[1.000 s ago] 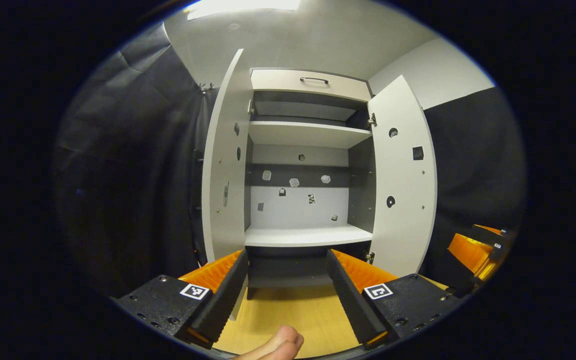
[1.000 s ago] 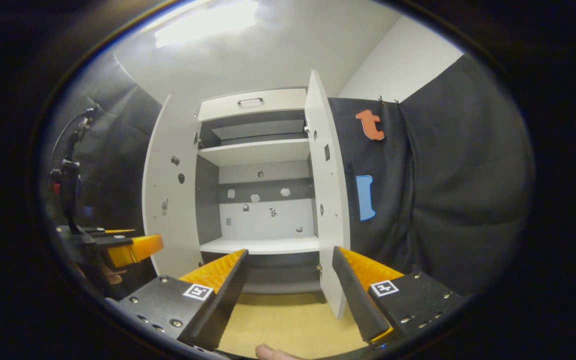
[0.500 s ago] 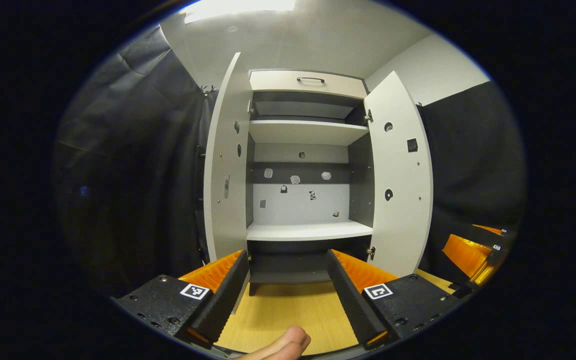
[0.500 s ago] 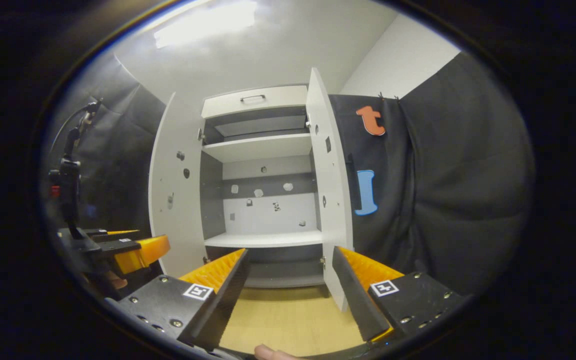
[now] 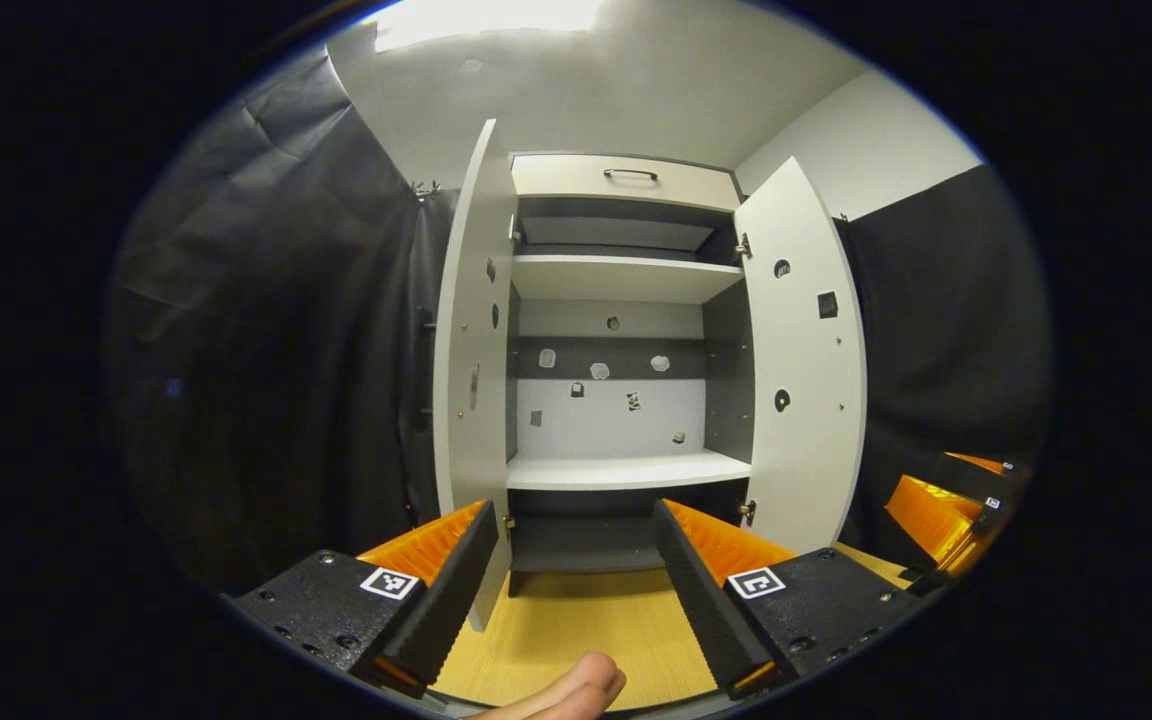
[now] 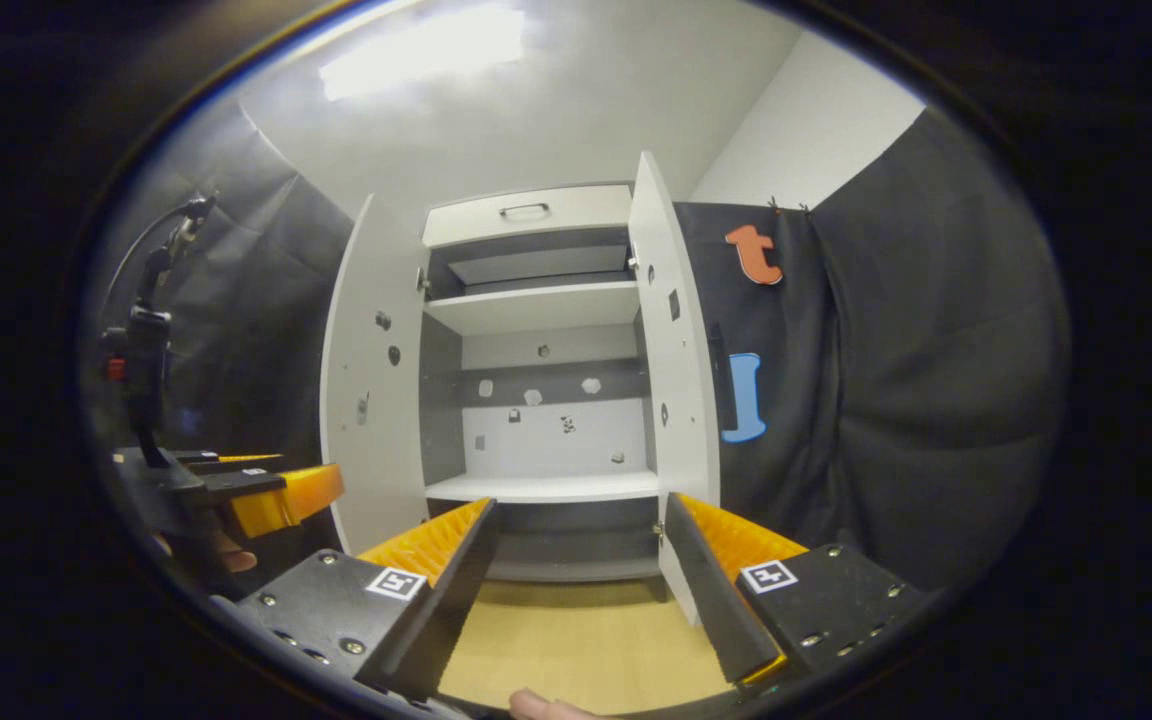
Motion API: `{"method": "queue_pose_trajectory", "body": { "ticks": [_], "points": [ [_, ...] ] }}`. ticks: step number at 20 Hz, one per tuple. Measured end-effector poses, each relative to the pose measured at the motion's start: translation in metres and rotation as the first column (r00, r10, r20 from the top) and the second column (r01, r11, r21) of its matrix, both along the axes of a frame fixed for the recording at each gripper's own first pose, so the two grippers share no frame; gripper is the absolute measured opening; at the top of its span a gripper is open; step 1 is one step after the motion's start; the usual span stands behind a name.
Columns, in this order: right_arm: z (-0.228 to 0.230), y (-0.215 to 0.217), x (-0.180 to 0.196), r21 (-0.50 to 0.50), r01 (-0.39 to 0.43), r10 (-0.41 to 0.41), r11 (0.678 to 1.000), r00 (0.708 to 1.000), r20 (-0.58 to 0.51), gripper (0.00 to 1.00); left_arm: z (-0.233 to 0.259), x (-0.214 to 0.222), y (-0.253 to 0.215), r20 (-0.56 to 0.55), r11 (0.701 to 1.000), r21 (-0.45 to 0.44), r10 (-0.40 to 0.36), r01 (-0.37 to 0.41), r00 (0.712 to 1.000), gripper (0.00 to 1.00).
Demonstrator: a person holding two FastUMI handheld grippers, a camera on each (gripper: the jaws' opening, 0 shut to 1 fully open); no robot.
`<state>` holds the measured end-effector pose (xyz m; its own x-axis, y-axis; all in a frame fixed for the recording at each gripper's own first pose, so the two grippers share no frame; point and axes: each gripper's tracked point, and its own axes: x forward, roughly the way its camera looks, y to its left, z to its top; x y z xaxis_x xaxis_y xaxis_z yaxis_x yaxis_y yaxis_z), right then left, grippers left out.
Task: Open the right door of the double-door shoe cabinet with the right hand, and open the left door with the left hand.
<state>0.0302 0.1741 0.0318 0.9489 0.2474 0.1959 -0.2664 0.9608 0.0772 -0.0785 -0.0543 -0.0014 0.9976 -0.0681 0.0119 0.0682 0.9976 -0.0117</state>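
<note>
Shifted a touch rightward and lower in both views since a second ago, the shoe cabinet [image 5: 621,380], with both grippers hanging back from it about as far as before. Both doors swung wide: left door [image 5: 471,360] nearly edge-on in the left gripper view, right door [image 5: 804,370] angled out with its inner face showing, dotted with a few dark holes. Same story in the right gripper view, left door [image 6: 368,380] showing its inner face, right door [image 6: 676,370] almost edge-on. Inside: pale shelves [image 5: 626,468], a dark band across the back panel, small bits of tape or stickers scattered there, too tiny to make out. Drawer front with a handle [image 5: 630,174] above the opening. Left gripper [image 5: 568,570] spread apart, nothing between the fingers, well clear of the cabinet, hovering over the wooden floor [image 5: 586,625]. Right gripper [image 6: 576,570] likewise spread and holding nothing. Fingertip of a hand [image 5: 566,690] poking in at the bottom edge. Off to the left in the right gripper view, the other gripper plus a camera stand [image 6: 141,340] against the black cloth.
</note>
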Motion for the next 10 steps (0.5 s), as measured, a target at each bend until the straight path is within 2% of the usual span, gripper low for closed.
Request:
{"method": "queue_pose_trajectory", "body": {
  "ticks": [3,4,7,8,10],
  "points": [
    [0.0,-0.001,0.0,0.018,-0.011,0.011,1.0,1.0,0.01,0.94,-0.002,0.005,0.005,0.002,1.0,-0.02,0.013,-0.012,1.0,0.96],
    [-0.002,-0.004,0.001,0.02,-0.006,0.006,1.0,1.0,0.004,0.98,-0.005,0.007,0.004,-0.006,1.0,-0.026,0.012,-0.012,1.0,0.93],
    [-0.007,-0.014,0.005,0.024,0.01,-0.009,1.0,1.0,-0.011,0.98,-0.013,0.014,-0.003,-0.035,1.0,-0.029,0.002,-0.003,0.999,0.96],
    [-0.006,-0.015,0.007,0.033,0.003,-0.002,0.999,1.0,-0.015,0.98,-0.012,0.014,-0.008,-0.031,0.999,-0.031,-0.009,0.008,0.999,0.96],
    [-0.002,-0.004,0.004,0.072,-0.067,0.069,0.995,0.997,-0.028,0.98,-0.013,0.013,-0.024,-0.032,0.998,-0.021,-0.057,0.056,0.998,0.94]
  ]
}}
